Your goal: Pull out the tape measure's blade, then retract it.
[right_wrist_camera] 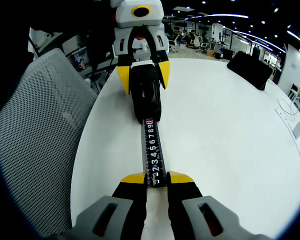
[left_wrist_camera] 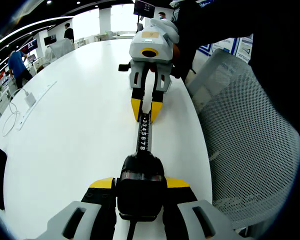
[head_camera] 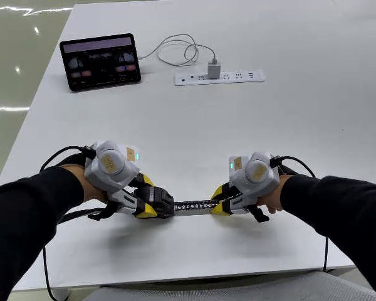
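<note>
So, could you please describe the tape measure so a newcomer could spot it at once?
On the white table, look at the near edge, between the two claws. The tape measure is the black case clamped in the left claw, the one thing there with a numbered blade running out to the right claw.

Black and yellow tools on a plain white table (head_camera: 250, 132)

The tape measure (head_camera: 156, 200) is black, its blade (head_camera: 194, 205) dark with white numerals. The left gripper (head_camera: 147, 196) and right gripper (head_camera: 219, 202) are pale grey with yellow tips. The sleeves (head_camera: 25, 207) and tablet (head_camera: 100, 61) are black, the power strip (head_camera: 219, 77) white, and the chair (left_wrist_camera: 250, 130) grey, finely dotted mesh.
</note>
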Demonstrator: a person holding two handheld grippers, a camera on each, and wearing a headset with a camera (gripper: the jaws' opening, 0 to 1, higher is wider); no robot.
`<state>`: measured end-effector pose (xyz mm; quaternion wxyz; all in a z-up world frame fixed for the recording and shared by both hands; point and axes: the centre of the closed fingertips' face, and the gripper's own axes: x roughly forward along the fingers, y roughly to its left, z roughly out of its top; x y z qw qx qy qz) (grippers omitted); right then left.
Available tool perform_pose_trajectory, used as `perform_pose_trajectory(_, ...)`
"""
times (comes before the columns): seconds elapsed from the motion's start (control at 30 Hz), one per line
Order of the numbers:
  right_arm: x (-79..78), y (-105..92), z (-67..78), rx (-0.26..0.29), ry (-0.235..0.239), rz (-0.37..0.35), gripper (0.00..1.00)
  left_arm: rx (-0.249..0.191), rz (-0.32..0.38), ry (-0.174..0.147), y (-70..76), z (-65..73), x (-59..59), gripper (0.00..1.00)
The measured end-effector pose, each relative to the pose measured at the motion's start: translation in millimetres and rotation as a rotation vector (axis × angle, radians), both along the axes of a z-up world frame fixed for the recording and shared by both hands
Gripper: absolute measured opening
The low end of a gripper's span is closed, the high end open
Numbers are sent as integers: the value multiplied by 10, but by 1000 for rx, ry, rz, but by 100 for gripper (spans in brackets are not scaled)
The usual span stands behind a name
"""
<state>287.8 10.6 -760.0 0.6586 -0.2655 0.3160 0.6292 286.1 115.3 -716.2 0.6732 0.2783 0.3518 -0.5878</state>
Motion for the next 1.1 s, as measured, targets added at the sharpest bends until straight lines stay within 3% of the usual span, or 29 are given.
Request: perform_pose_trajectory(1.1,6,-201,7,-14,-2,-17,10,-4,-2,-3,-1,4,3,31)
